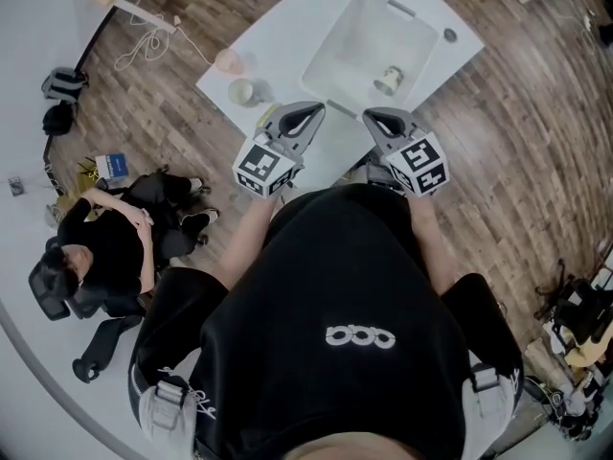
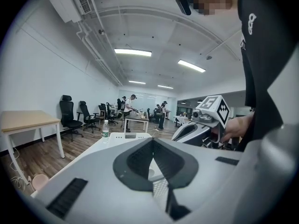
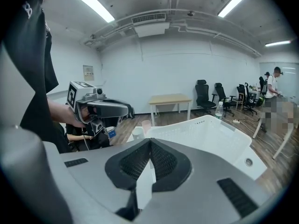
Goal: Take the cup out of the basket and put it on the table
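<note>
A white basket [image 1: 337, 34] stands on the white table [image 1: 278, 38], and a pale cup [image 1: 390, 80] lies inside it near the right wall. Both grippers hover over the table's near edge, short of the basket. My left gripper [image 1: 311, 111] is shut with nothing between its pads [image 2: 153, 141]. My right gripper [image 1: 376, 116] is also shut and empty [image 3: 150, 141]. The right gripper view shows the basket [image 3: 210, 129] just beyond the jaws; the cup inside is hidden there.
A pink cup [image 1: 229, 60] and a white cup [image 1: 241, 91] stand on the table left of the basket. A water bottle [image 2: 105, 129] stands at the table's far end. A person [image 1: 105, 247] sits on the floor at the left. Office chairs and desks fill the room.
</note>
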The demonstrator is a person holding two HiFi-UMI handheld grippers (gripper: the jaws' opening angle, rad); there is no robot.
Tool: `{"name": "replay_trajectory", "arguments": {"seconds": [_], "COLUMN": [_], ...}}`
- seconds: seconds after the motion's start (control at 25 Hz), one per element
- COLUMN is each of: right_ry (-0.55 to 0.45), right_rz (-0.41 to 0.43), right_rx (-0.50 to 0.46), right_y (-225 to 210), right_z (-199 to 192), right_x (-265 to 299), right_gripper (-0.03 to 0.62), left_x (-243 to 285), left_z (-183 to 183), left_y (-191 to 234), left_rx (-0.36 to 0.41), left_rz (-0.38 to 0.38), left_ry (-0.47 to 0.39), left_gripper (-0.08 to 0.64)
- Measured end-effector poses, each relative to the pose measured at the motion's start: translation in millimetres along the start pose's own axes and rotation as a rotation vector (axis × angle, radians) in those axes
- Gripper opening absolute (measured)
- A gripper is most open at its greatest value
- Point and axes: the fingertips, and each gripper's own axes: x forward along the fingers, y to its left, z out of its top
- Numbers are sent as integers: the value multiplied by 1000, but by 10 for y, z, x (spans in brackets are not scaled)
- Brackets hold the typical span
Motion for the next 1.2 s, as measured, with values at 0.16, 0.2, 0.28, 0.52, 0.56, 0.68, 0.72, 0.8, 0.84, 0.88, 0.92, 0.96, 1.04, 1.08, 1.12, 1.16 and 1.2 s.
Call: {"name": "replay_trajectory", "arguments": {"seconds": [0.16, 0.2, 0.28, 0.52, 0.56, 0.68, 0.72, 0.8, 0.84, 0.88, 0.92, 0.96, 1.04, 1.08, 1.12, 1.16, 1.2], "right_ry": [6, 8, 10, 26, 28, 37, 36, 32, 32, 33, 32, 30, 22, 18, 15, 12, 8], "right_rz": [-13, -15, -18, -25, -26, -31, -34, -41, -46, -51, -58, -65, -81, -90, -97, -104, -111], "right_rx": [6, 6, 5, 8, 10, 21, 25, 33, 39, 46, 53, 60, 77, 86, 95, 104, 113], "right_y": [-48, -56, -72, -169, -178, -195, -201, -225, -243, -260, -276, -292, -334, -360, -390, -421, -454], "right_z": [-51, -59, -63, -134, -147, -180, -185, -205, -225, -247, -264, -276, -300, -317, -339, -364, -392], "right_x": [-60, -64, -67, -76, -71, -70, -75, -90, -104, -122, -140, -158, -204, -237, -274, -315, -359], "right_gripper": [25, 25, 25, 25, 25, 25, 25, 25, 25, 25, 25, 25, 25, 25, 25, 25, 25], "left_x": [49, 50, 46, 74, 76, 90, 106, 174, 226, 285, 348, 416, 581, 679, 785, 897, 1012], "left_z": [3, 0, -4, 0, 1, 17, 28, 61, 82, 105, 131, 160, 217, 236, 242, 232, 208], "left_y": [-55, -59, -55, -61, -56, -50, -61, -103, -134, -169, -203, -235, -302, -337, -368, -395, -416], "left_rx": [10, 11, 11, -6, -7, -20, -28, -37, -39, -41, -43, -46, -43, -35, -22, -6, 11], "left_rz": [-8, -6, -1, -5, -6, -18, -26, -48, -61, -76, -92, -109, -149, -170, -190, -208, -226], "left_ry": [2, 4, 8, 2, 2, 1, 1, -1, -4, -7, -10, -12, -13, -8, 2, 20, 42], "left_gripper": [8, 8, 8, 8, 8, 8, 8, 8, 8, 8, 8, 8, 9, 8, 9, 8, 8]}}
